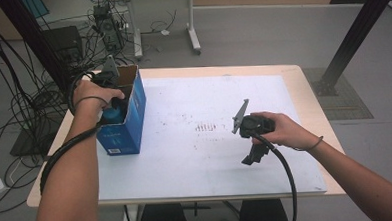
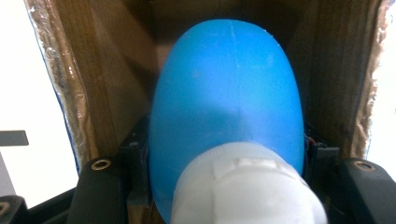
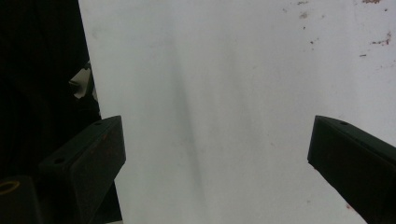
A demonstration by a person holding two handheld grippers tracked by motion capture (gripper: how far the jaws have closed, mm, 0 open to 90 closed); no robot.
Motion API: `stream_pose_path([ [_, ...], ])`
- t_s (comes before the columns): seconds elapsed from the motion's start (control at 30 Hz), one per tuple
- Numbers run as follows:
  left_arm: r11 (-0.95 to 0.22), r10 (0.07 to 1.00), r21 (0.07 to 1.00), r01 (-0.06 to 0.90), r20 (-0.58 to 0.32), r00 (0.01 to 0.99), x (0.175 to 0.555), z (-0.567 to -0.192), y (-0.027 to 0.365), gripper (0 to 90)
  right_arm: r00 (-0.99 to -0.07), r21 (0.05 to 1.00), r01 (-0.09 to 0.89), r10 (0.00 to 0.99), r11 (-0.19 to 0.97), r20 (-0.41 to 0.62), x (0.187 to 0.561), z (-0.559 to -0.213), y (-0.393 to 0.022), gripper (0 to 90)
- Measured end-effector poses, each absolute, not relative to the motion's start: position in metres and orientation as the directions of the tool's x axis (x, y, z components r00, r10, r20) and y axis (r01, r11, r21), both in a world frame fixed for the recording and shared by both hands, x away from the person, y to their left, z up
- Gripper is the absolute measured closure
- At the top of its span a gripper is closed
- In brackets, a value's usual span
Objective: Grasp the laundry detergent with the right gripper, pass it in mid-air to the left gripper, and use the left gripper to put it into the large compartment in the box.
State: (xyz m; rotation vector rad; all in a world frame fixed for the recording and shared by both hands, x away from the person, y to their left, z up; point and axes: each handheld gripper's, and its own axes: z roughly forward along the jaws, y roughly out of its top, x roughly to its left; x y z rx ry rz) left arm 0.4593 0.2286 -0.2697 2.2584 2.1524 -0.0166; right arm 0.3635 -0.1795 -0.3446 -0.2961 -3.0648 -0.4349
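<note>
One blue-and-white bulb (image 2: 224, 116) pinched in the left claw (image 2: 224, 163) inside one box (image 1: 129, 118); right claw (image 3: 215, 158) spread, empty.

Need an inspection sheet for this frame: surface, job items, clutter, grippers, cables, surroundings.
Surface: table under a white sheet with small reddish-brown specks near its middle.
Job's things: blue cardboard box, top open, at the sheet's left edge; blue object with white end inside its mouth.
Clutter: nothing seen.
Grippers: left gripper shut on the blue object at the box opening; right gripper open, nothing between its jaws, held above bare sheet.
Cables: one trails from each gripper; loose tangle on the floor at left.
Surroundings: grey floor, black frame post, another table's legs behind.
</note>
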Motion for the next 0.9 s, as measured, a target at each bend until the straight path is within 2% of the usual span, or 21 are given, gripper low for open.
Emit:
stream_pose_path([
  [0.9, -0.037, 0.999, 0.009, 0.999, -0.021, 0.037, 0.4591, -0.2696, 0.228, 37.4, -0.979, 0.272, 0.202, 0.192, 0.941, 0.063, 0.3631, -0.3441, -0.1793, 3.9],
])
